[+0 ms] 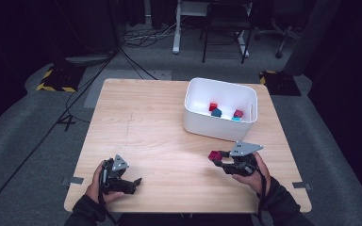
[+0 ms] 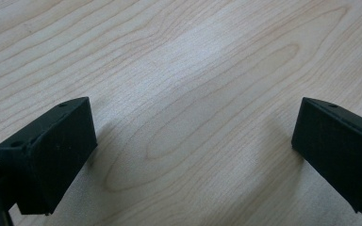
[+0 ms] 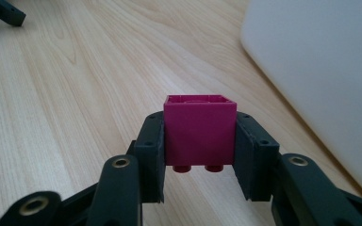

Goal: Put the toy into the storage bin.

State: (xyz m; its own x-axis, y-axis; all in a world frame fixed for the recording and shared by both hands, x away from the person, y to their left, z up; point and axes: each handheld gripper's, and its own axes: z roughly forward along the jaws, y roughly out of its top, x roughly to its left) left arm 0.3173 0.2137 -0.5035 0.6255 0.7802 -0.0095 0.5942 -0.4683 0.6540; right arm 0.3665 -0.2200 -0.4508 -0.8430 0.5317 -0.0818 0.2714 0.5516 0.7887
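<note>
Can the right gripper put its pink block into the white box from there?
Probably yes. The right gripper holds the pink block just in front of the white box, whose top is open, and nothing lies between them; it would only need lifting over the rim.

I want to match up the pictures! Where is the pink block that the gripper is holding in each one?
High view: the pink block sits right of centre, pinched by the right gripper, just in front of the white bin.
Right gripper view: centre, between the two fingers.
Left gripper view: bare wooden table between open fingers.
Shared landmark: the white bin, at the right edge in the right gripper view.
</note>
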